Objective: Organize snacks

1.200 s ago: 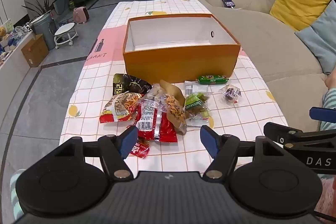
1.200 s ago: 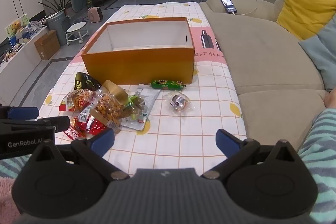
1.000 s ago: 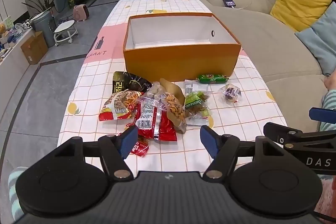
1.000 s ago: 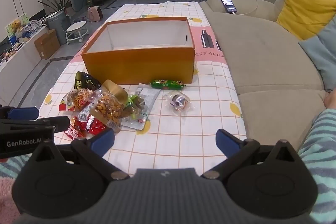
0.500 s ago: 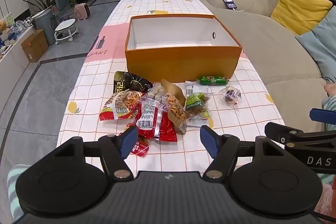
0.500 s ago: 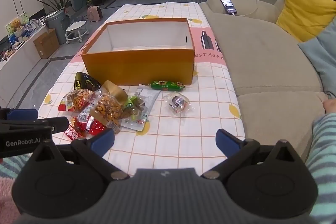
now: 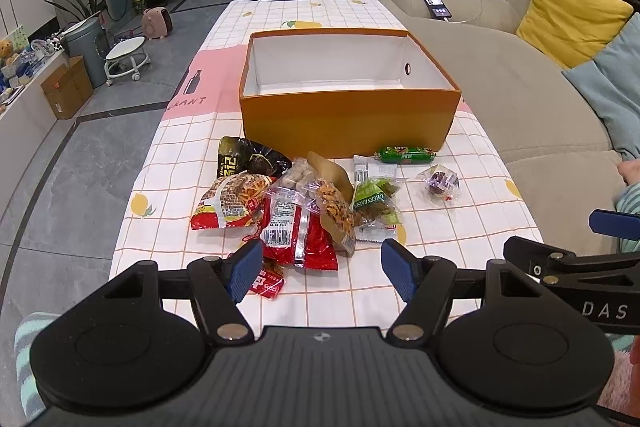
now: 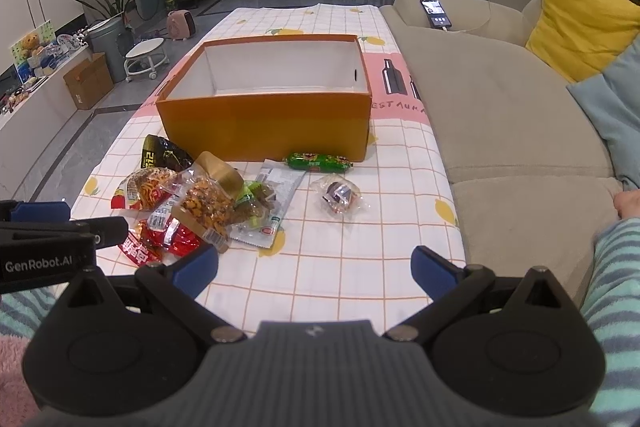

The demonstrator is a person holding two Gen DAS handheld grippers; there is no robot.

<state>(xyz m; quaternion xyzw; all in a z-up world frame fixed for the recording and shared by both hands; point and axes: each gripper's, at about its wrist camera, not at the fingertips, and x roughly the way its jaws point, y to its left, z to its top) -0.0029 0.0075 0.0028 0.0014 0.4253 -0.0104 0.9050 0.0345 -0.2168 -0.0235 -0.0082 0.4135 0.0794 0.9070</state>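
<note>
The open orange cardboard box (image 7: 348, 119) with white inside sits mid-tabletop (image 7: 440, 267), apparently as the bin, with nothing visible in it. The loose heap of crinkly snack packets (image 7: 296, 203) lies at its 6 o'clock, a green sausage-shaped pack (image 7: 405, 155) and a clear-wrapped sweet (image 7: 440, 183) toward 4 o'clock. The left gripper (image 7: 322, 269) and right gripper (image 8: 316, 267) hang spread wide and empty before the pile, likely poised to start picking.

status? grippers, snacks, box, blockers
Left gripper open, empty. Right gripper open, empty. Snack pile loose on the tablecloth, none visible in the orange box. Nothing in the way.
</note>
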